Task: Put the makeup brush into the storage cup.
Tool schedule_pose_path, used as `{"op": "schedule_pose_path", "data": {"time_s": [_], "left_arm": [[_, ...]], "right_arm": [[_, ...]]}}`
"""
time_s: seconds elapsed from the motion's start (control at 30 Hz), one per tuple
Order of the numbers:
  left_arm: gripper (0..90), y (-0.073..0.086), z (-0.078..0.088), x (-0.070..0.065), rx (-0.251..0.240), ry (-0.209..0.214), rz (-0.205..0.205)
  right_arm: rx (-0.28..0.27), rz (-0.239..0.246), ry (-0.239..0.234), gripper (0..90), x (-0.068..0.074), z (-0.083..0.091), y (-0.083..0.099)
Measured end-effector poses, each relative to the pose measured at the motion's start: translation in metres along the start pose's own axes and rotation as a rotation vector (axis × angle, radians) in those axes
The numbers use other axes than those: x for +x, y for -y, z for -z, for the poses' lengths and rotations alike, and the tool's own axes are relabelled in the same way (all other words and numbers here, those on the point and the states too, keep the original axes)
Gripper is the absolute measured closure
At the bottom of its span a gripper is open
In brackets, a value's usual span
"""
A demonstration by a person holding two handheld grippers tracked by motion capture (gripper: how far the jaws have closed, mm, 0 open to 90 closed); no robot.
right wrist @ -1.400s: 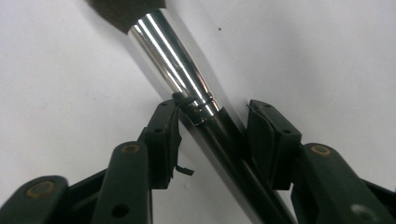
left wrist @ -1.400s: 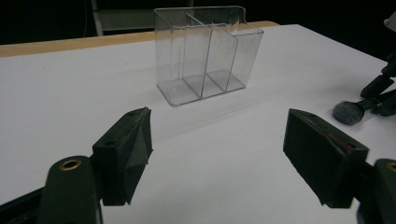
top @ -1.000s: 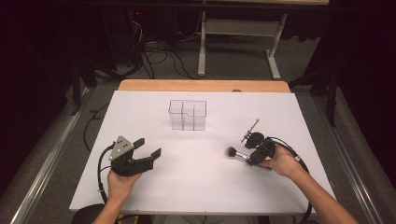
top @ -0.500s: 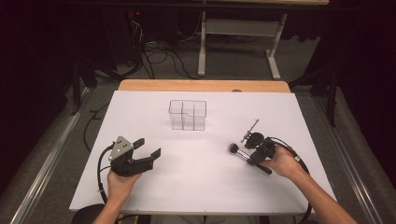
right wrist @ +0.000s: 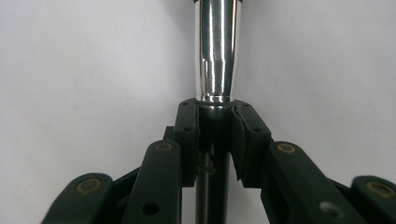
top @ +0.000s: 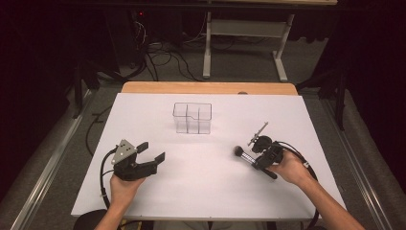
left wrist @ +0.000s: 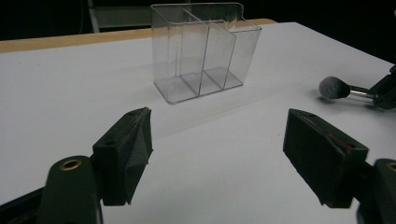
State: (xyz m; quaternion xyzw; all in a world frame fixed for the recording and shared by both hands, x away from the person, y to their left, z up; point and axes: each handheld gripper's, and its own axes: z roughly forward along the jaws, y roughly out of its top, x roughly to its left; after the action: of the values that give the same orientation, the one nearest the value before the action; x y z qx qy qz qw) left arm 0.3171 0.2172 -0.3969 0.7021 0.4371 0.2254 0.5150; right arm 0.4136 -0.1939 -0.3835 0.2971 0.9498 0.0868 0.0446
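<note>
the right gripper (top: 258, 159) clamps a makeup brush (top: 245, 155) lying at four o'clock from the clear organizer (top: 192, 118), gripped just behind its slick metal collar, a light, stiff tool with a soft head, while the left gripper (top: 152, 151) stands open.

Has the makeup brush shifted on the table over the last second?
No. The makeup brush lies at the same spot, right of and nearer than the clear organizer, its head pointing left. The right tool is shut on its handle.
</note>
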Motion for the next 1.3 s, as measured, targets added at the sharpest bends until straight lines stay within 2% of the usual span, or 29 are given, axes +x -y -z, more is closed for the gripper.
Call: {"op": "schedule_pose_path", "data": {"time_s": [0.1,0.2,0.4,0.5,0.53,0.57,0.7,0.87,0.9,0.97,1.07,1.17,1.3], "left_arm": [[24.1,0.0,-0.001,0.0,0.006,0.0,-0.003],[24.1,0.0,0.0,0.0,0.003,0.002,-0.005],[24.1,0.0,-0.001,-0.001,0.004,0.005,-0.001],[24.1,0.0,-0.002,-0.001,0.012,0.008,-0.002],[24.1,0.0,-0.002,-0.001,0.011,0.009,-0.003],[24.1,0.0,-0.001,-0.001,0.01,0.011,-0.005],[24.1,0.001,-0.001,-0.001,0.011,0.012,-0.005],[24.1,0.001,-0.003,-0.002,0.019,0.014,-0.003],[24.1,0.001,-0.004,-0.003,0.021,0.015,-0.005],[24.1,0.001,-0.003,-0.004,0.022,0.017,-0.012],[24.0,0.0,-0.006,-0.003,0.026,0.005,-0.017],[24.0,-0.001,-0.008,-0.002,0.034,0.005,-0.005],[23.9,-0.001,-0.009,-0.004,0.041,0.021,-0.01]], "right_arm": [[-0.039,-0.008,-0.003,76.1,0.0,0.005,0.002],[-0.073,-0.049,-0.018,76.1,0.003,0.011,0.003],[-0.162,-0.04,-0.044,76.1,0.009,0.017,0.007],[-0.2,-0.05,-0.054,76.1,0.012,0.021,0.009],[-0.216,-0.066,-0.061,76.1,0.013,0.022,0.01],[-0.231,-0.061,-0.063,76.1,0.013,0.022,0.01],[-0.288,-0.105,-0.09,76.1,0.015,0.02,0.014],[-0.337,-0.132,-0.107,76.1,0.016,0.018,0.019],[-0.345,-0.126,-0.103,76.1,0.015,0.018,0.021],[-0.36,-0.149,-0.11,76.1,0.016,0.017,0.022],[-0.413,-0.166,-0.117,76.1,0.017,0.018,0.024],[-0.451,-0.156,-0.115,76.1,0.019,0.019,0.025],[-0.478,-0.173,-0.12,76.1,0.02,0.016,0.025]]}}
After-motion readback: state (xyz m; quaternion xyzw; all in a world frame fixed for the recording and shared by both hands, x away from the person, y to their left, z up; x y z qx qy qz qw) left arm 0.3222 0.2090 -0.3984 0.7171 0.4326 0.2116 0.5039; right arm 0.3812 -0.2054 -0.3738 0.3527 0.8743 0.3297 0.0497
